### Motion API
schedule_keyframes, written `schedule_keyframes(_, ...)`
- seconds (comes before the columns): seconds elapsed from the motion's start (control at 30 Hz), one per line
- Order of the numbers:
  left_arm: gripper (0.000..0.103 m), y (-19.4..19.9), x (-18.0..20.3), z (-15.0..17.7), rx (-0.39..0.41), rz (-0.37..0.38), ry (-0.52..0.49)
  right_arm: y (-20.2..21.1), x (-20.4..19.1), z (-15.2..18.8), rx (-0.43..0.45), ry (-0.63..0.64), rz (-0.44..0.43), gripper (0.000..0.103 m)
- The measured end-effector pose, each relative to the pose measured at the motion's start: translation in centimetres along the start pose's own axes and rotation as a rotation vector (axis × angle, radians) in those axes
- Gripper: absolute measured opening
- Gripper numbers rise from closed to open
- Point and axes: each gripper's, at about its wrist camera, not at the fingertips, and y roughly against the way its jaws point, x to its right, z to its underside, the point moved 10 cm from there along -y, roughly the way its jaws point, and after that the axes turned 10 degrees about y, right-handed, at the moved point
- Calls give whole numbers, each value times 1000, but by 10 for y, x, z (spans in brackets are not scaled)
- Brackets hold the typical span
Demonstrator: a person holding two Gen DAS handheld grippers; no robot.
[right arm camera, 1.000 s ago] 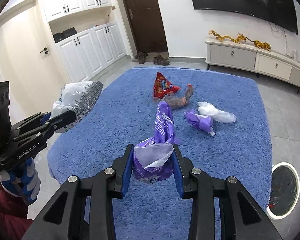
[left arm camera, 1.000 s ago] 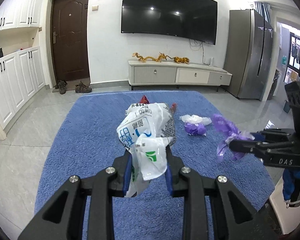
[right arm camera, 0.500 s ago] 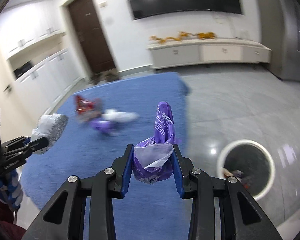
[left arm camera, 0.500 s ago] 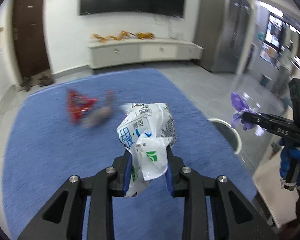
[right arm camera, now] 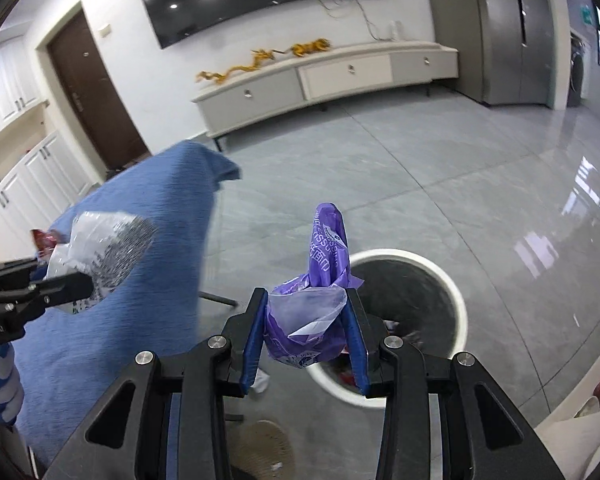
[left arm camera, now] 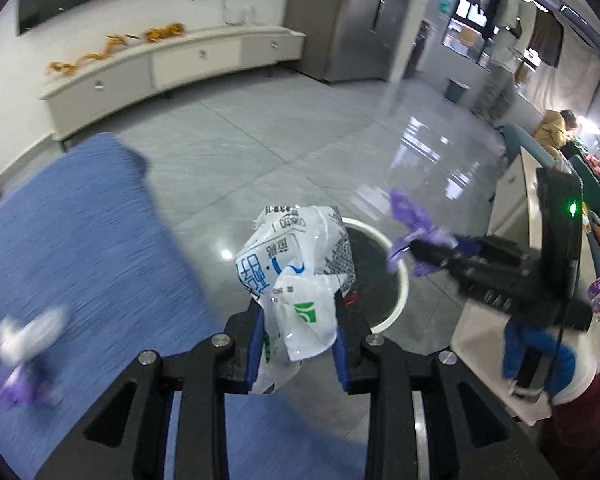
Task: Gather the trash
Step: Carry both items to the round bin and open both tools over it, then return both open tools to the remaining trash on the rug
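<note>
My left gripper (left arm camera: 298,344) is shut on a crumpled white plastic wrapper (left arm camera: 296,268) with blue and green print; it also shows in the right wrist view (right arm camera: 104,254). My right gripper (right arm camera: 306,340) is shut on a purple plastic wrapper (right arm camera: 320,288), also in the left wrist view (left arm camera: 410,222). Both hold their trash in the air near a round white-rimmed bin (right arm camera: 456,292) on the floor, whose rim also shows in the left wrist view (left arm camera: 400,284). The purple wrapper hangs over the bin's near rim. Trash lies inside the bin.
A blue cloth-covered table (left arm camera: 80,240) lies to the left with blurred purple and white wrappers (left arm camera: 24,360) and a red packet (right arm camera: 42,240). Grey tiled floor, a white TV cabinet (right arm camera: 340,76) and a steel fridge (right arm camera: 512,28) lie beyond. A white counter (left arm camera: 516,208) stands right.
Both grippers have swung right, away from the blue table toward the bin, each still holding its wrapper. The bin is now close below both.
</note>
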Motion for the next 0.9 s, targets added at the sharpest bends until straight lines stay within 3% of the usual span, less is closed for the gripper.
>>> schedule_keyframes(0.2, 35, -69, 36, -33, -50, 44, 14, -36, 47, 3, -46, -42, 42, 39)
schedule_keyframes(0.33, 53, -94, 50, -53, -57, 88, 41, -54, 65, 7, -75, -56, 67, 43)
schedule_keyframes(0.4, 54, -98, 55, -57, -52, 99, 49, -59, 74, 10, -89, -65, 83, 47)
schedule_keyframes(0.63, 54, -74, 46, -55, 37, 112, 57, -54, 90, 17, -84, -85, 110, 50)
schedule_keyframes(0.9, 54, -22, 19, -34, 50, 43, 60, -29, 77, 5, -46, -59, 103, 51)
